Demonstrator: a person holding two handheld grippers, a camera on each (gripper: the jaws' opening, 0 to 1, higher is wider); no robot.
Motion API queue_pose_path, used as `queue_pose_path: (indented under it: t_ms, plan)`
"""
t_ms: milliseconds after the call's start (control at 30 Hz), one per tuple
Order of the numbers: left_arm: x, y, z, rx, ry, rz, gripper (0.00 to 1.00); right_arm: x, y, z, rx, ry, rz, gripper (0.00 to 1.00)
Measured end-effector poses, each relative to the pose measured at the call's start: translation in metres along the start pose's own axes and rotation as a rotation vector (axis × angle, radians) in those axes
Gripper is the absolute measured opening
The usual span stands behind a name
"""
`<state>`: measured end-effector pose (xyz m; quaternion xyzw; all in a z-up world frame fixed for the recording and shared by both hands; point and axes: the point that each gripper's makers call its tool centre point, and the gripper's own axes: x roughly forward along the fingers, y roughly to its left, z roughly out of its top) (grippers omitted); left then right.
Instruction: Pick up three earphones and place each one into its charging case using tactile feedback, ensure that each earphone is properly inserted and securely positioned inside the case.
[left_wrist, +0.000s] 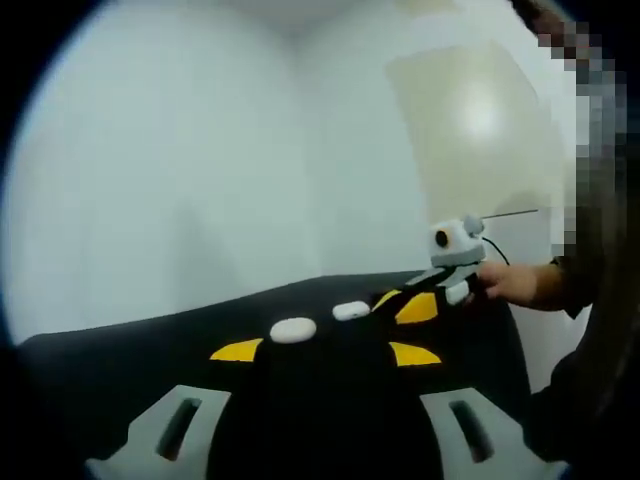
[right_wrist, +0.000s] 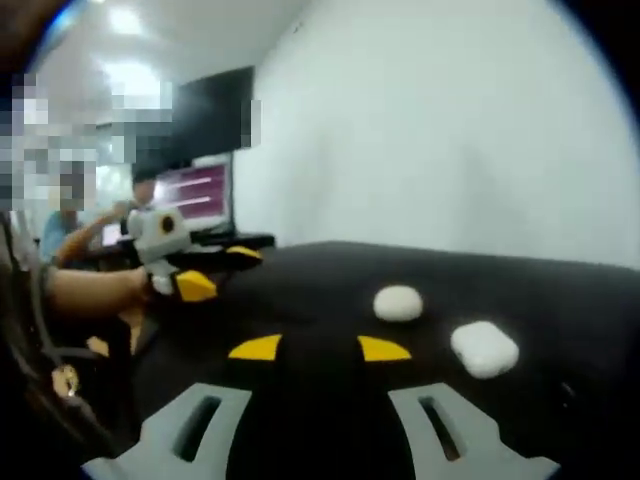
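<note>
While my left gripper (left_wrist: 325, 375) hangs over the black table (left_wrist: 120, 350), its yellow-tipped jaws stand wide apart with nothing between them. Just ahead lie two closed white charging cases, a rounder case (left_wrist: 293, 330) and a flatter case (left_wrist: 351, 311), close together. Past them the right gripper (left_wrist: 440, 285) sits in a hand (left_wrist: 512, 283), partly screening the table's far edge. From the right gripper view, my right gripper (right_wrist: 320, 370) also gapes wide and carries nothing; the round case (right_wrist: 398, 303) and the larger case (right_wrist: 484, 347) lie ahead, apart. The left gripper (right_wrist: 185, 280) hovers far left, with a lit monitor (right_wrist: 195, 195) behind. I cannot make out any earphones.
</note>
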<state>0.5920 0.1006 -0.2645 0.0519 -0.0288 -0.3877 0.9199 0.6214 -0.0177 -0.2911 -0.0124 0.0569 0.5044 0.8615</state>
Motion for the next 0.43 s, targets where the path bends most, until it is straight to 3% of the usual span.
queue_pose_path:
  t_ms: [433]
  plan:
    - [0.0003, -0.0045, 0.0004, 0.005, -0.001, -0.009, 0.44, 0.0, -0.0001, -0.0036, -0.03, 0.02, -0.01, 0.3]
